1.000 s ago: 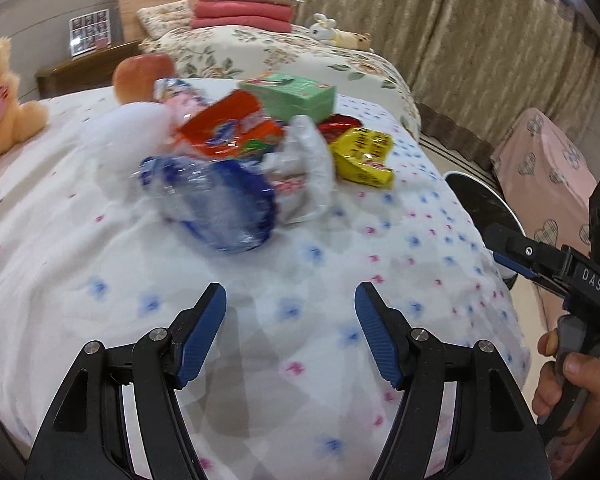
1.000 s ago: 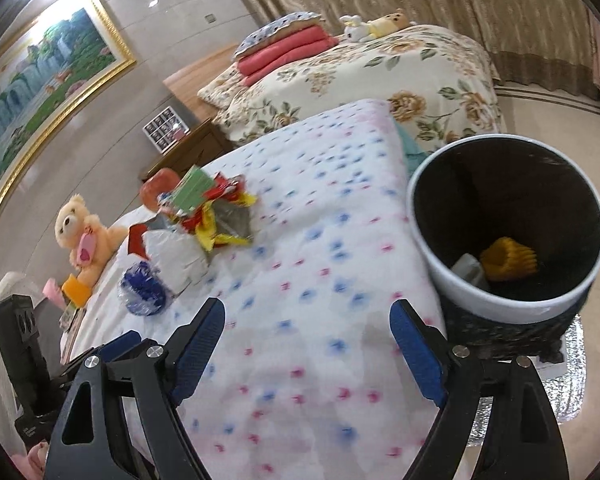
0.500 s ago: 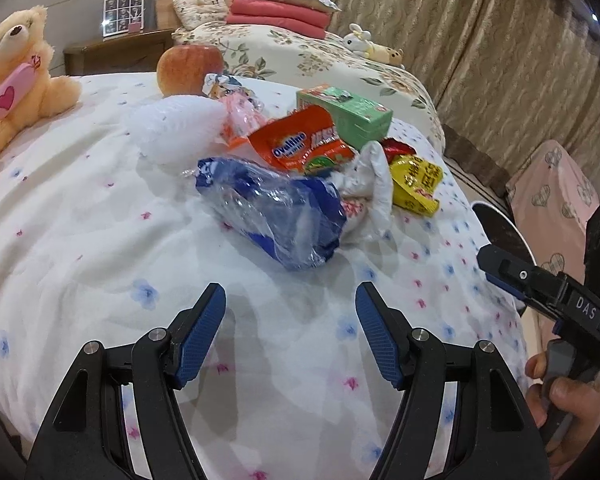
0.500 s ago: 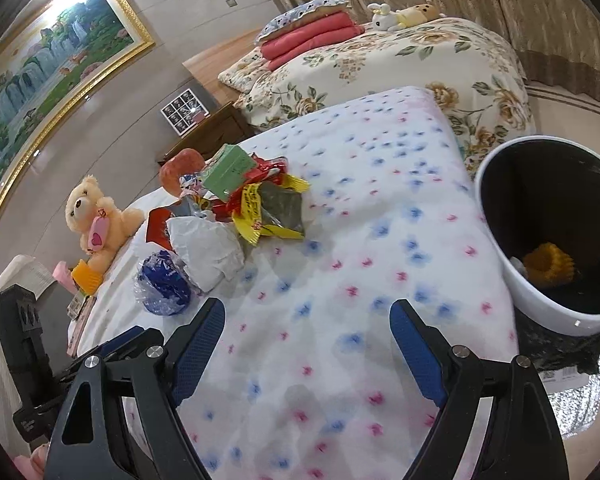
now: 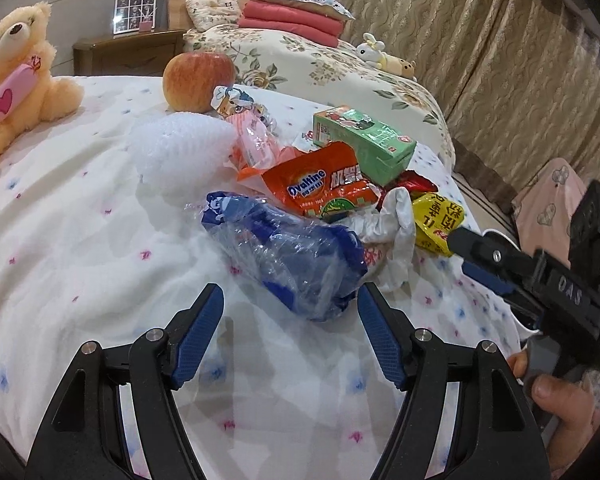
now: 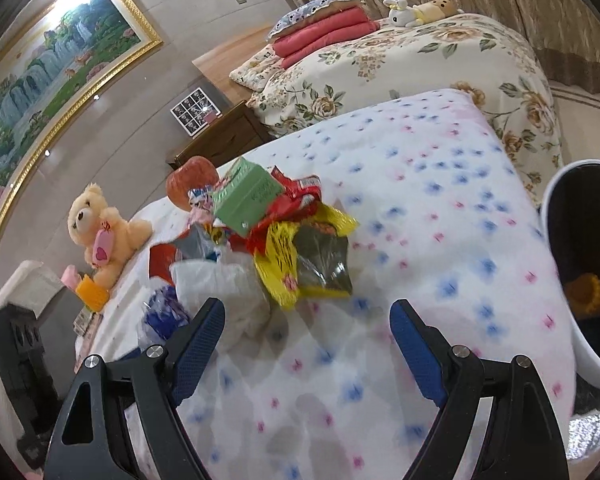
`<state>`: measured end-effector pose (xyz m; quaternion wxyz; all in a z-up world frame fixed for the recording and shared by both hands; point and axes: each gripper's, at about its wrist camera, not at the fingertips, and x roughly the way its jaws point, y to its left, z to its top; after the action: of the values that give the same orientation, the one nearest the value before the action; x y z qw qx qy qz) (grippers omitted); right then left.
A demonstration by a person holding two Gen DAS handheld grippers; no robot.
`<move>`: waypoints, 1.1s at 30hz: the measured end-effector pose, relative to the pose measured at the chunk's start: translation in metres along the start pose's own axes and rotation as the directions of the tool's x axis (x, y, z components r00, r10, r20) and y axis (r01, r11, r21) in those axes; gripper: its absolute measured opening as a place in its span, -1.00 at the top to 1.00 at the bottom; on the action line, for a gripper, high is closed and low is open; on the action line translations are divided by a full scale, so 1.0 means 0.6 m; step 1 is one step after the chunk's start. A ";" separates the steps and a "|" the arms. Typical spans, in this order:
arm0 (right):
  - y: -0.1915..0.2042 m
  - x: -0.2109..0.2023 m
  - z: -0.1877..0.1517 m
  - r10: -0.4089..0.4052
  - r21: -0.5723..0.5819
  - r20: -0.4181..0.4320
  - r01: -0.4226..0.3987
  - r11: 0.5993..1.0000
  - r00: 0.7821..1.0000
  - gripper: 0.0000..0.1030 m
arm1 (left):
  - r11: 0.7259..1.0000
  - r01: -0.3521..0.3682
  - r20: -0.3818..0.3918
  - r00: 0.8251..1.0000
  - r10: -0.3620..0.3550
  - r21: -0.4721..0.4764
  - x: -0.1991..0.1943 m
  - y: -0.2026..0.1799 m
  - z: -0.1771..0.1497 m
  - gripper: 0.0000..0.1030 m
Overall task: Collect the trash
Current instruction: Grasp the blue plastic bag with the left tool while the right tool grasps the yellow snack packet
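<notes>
A pile of trash lies on the bed: a crumpled blue plastic bag (image 5: 296,260), an orange Ovaltine packet (image 5: 320,184), a green carton (image 5: 364,144), a yellow wrapper (image 5: 436,220), white crumpled plastic (image 5: 392,224) and white foam wrap (image 5: 180,148). My left gripper (image 5: 290,316) is open, its fingers on either side of the blue bag's near end. My right gripper (image 6: 306,330) is open and empty, just short of the yellow wrapper (image 6: 284,264); it also shows in the left wrist view (image 5: 480,260). The green carton (image 6: 246,196) tops the pile. The white trash bin (image 6: 580,280) stands beside the bed at the right.
A red apple (image 5: 198,80) and a teddy bear (image 5: 16,72) sit on the bed behind the pile. A second bed with floral cover (image 6: 420,60) lies beyond. A wooden nightstand (image 5: 128,52) stands at the back. The bin holds a yellow object (image 6: 590,294).
Both grippers have moved closer to the trash pile. The left gripper now flanks the blue bag. The right view has swung away from the bin toward the pile.
</notes>
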<state>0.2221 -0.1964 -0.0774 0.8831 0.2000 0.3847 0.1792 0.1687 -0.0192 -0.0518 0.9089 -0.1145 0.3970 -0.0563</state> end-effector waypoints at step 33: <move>-0.022 -0.073 -0.044 0.023 0.000 0.028 -0.023 1.000 0.999 0.99 | 0.979 0.136 0.040 0.989 -0.144 0.152 -0.066 -0.055 -0.055 0.63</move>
<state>0.1766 -0.2225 -0.0738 0.8862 0.2072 0.3702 0.1863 0.1171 -0.0488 -0.0370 0.9185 -0.0755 0.3594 -0.1465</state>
